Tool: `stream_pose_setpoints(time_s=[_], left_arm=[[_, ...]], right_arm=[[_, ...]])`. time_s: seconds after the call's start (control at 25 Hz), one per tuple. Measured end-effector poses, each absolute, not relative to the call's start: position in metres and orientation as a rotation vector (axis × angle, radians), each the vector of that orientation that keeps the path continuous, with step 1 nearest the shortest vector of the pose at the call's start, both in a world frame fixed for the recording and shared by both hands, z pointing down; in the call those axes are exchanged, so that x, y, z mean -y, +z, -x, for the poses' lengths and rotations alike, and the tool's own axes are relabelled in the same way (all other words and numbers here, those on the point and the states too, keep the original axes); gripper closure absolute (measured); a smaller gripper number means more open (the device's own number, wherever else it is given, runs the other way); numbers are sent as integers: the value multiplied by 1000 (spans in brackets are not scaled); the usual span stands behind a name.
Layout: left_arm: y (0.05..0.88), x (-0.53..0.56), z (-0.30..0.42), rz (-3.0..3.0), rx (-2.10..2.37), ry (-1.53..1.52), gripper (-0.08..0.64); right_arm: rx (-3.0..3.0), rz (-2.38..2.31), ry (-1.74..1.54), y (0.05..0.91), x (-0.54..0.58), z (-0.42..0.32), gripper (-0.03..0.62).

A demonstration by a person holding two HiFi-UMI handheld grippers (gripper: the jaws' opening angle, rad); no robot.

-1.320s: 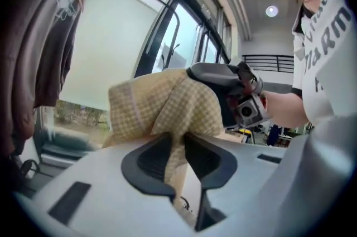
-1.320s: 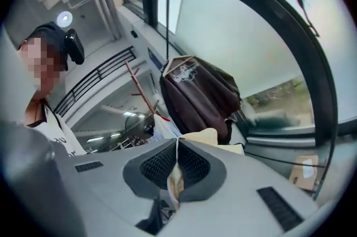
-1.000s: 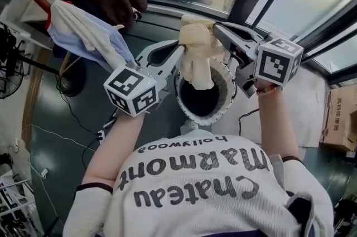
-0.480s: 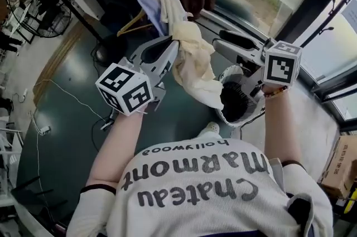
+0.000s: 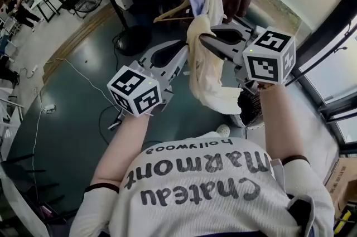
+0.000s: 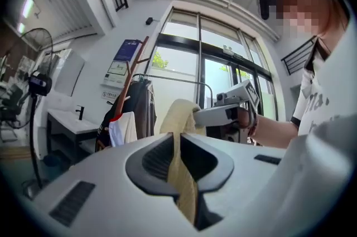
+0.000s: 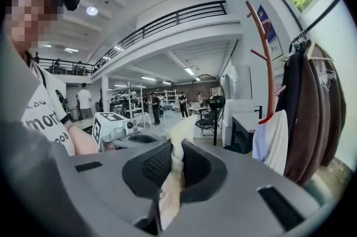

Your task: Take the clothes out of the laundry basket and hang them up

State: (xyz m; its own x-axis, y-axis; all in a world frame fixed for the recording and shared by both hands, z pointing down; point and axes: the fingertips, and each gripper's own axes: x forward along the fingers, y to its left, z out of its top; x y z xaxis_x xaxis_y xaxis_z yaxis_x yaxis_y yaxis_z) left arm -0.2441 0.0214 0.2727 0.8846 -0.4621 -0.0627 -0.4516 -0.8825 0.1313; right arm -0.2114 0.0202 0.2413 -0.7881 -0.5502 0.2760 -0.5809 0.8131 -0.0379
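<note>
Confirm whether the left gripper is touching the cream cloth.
Touching. The left gripper view shows the left gripper with its jaws closed on the cream cloth, and the fabric is pinched between them.

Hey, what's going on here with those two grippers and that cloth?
A person is taking laundry out to hang it up. Both hand-held grippers are clamped on a cream garment. The left gripper pinches one fold. The right gripper, whose jaws have just been closing, grips it close by. The garment is lifted out of the laundry basket on the floor. Ahead stands a coat rack that carries a white garment and dark clothes. The cream one is not yet hung.
</note>
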Motion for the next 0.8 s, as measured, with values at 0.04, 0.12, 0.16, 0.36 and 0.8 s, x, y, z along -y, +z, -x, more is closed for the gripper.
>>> stream_pose_setpoints(time_s=[0.04, 0.12, 0.16, 0.36, 0.8], left_arm=[[274, -22, 255, -2908, 705, -170, 525], [275, -23, 272, -2851, 673, -218, 382], [278, -24, 278, -2834, 656, -228, 356], [313, -26, 301, -2823, 657, -204, 353], [324, 3, 255, -2840, 513, -152, 545]], right_arm=[[2736, -878, 153, 233, -17, 216, 551], [2754, -888, 121, 207, -16, 220, 551], [2789, -884, 110, 191, -18, 221, 551], [3009, -833, 60, 128, -44, 230, 551], [2908, -1013, 109, 130, -16, 186, 551]])
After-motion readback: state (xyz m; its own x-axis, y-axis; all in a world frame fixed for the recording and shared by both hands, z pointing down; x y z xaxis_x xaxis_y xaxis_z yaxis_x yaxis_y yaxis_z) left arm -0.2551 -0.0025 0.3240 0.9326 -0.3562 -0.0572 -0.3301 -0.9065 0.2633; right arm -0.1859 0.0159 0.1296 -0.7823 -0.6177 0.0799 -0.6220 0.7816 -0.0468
